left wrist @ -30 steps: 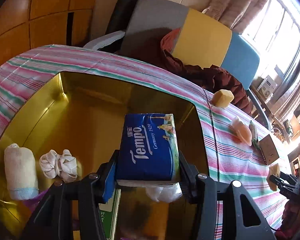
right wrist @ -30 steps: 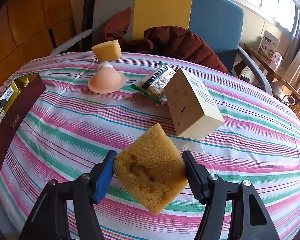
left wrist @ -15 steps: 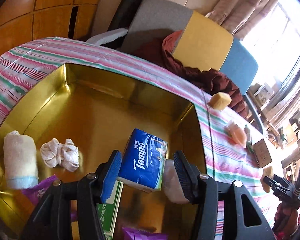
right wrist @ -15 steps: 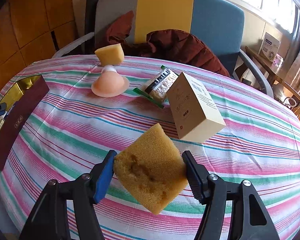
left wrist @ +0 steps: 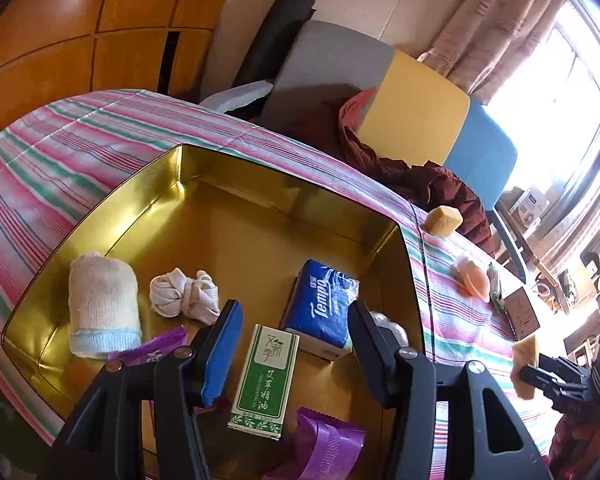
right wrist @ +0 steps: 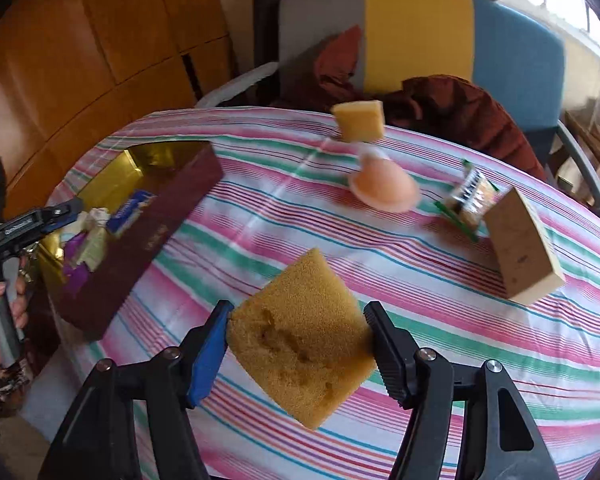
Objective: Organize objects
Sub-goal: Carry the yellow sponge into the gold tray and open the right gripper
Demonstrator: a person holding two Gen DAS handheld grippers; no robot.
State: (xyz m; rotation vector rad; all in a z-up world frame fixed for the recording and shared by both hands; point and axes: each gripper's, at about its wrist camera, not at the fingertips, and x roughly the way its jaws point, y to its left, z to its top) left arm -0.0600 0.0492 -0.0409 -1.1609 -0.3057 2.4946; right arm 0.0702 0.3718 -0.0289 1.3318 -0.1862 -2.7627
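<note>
Left gripper (left wrist: 294, 346): fingers spread, empty, above the gold tin (left wrist: 100, 208). Tin holds the Tempo tissue pack (left wrist: 324, 308), long axis toward 1 o'clock, a green carton (left wrist: 266, 376) and rolled socks (left wrist: 102, 304). Right gripper (right wrist: 298, 354) pinches a sponge (right wrist: 300, 344), corner up at 12. Remaining on the tablecloth: small sponge (right wrist: 359, 120), pink cup (right wrist: 384, 188), snack packet (right wrist: 470, 200), tan box (right wrist: 520, 248).

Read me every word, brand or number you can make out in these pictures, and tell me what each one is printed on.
"Tempo": on the blue tissue pack lying in the gold tin.
Chinese characters and "10ml": on the green and white carton in the tin; the small print is too fine to read with certainty.
Gold lettering on the tin's maroon outer wall: too blurred to read.
Print on the tan box and snack packet: too blurred.
</note>
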